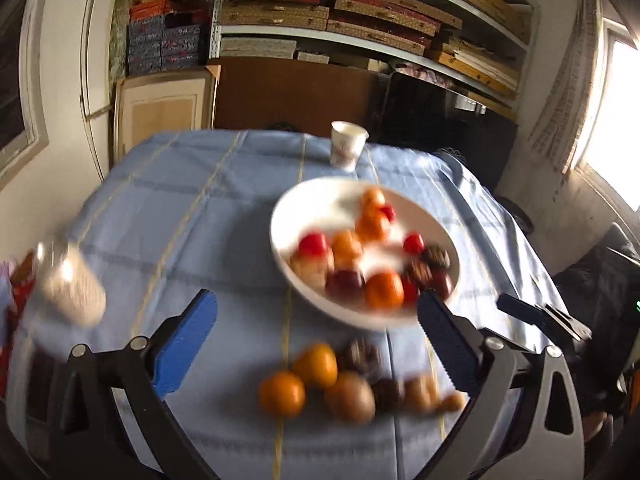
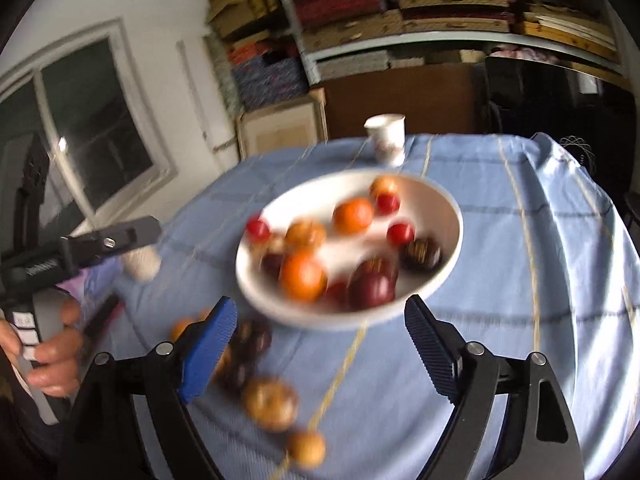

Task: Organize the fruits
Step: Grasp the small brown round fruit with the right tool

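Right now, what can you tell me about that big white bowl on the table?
The white bowl is round, wide and shallow, and looks like glazed ceramic. It stands upright on the blue checked tablecloth, in front of a paper cup. Inside lie mixed small fruits: orange, red and dark purple ones, blurred here. More fruit lies loose on the cloth just in front of it. Neither gripper touches it.

Each gripper [image 1: 318, 344] has black arms with silver screws and blue ridged pads [image 1: 186, 344].
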The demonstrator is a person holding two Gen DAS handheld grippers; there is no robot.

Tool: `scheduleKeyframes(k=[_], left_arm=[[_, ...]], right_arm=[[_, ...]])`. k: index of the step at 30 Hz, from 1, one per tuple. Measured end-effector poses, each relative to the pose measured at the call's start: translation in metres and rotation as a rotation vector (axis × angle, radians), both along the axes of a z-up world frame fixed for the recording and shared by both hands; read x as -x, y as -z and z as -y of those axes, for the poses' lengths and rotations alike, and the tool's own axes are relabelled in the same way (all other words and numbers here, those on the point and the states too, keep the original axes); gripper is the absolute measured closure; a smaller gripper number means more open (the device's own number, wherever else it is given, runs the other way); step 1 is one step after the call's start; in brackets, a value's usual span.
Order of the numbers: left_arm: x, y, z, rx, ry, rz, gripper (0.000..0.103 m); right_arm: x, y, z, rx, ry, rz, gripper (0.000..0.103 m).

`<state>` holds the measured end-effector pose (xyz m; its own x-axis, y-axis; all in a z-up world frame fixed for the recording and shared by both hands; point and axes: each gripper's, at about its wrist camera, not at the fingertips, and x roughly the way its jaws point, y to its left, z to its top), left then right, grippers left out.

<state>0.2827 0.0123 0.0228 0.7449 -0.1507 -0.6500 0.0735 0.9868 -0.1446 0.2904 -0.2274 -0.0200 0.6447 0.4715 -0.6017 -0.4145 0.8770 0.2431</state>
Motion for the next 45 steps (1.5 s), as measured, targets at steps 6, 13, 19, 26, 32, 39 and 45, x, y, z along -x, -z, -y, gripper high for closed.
scheduleKeyframes(k=[6, 13, 19, 26, 32, 39, 45], left_arm=[[0.048, 0.046, 0.005, -0.031, 0.035, -0.030, 0.005], [0.059, 0.070, 0.009, -0.043, 0.080, -0.092, 0.005], [0.057, 0.075, 0.005, -0.026, 0.072, -0.123, 0.005], [0.054, 0.074, 0.003, -0.019, 0.063, -0.136, 0.005], [0.053, 0.075, 0.005, -0.028, 0.064, -0.138, 0.005], [0.051, 0.076, 0.005, -0.031, 0.065, -0.145, 0.005], [0.049, 0.078, 0.004, -0.007, 0.077, -0.146, 0.005]], right_arm=[[0.038, 0.025, -0.007, 0.041, -0.060, -0.077, 0.020], [0.043, 0.039, -0.031, 0.182, -0.124, -0.091, 0.040], [0.036, 0.046, -0.025, 0.166, -0.095, -0.141, 0.050], [0.036, 0.049, -0.027, 0.179, -0.092, -0.151, 0.055], [0.035, 0.049, -0.027, 0.186, -0.084, -0.157, 0.056], [0.032, 0.049, -0.024, 0.179, -0.075, -0.156, 0.076], [0.031, 0.037, -0.004, 0.094, 0.018, -0.103, 0.076]])
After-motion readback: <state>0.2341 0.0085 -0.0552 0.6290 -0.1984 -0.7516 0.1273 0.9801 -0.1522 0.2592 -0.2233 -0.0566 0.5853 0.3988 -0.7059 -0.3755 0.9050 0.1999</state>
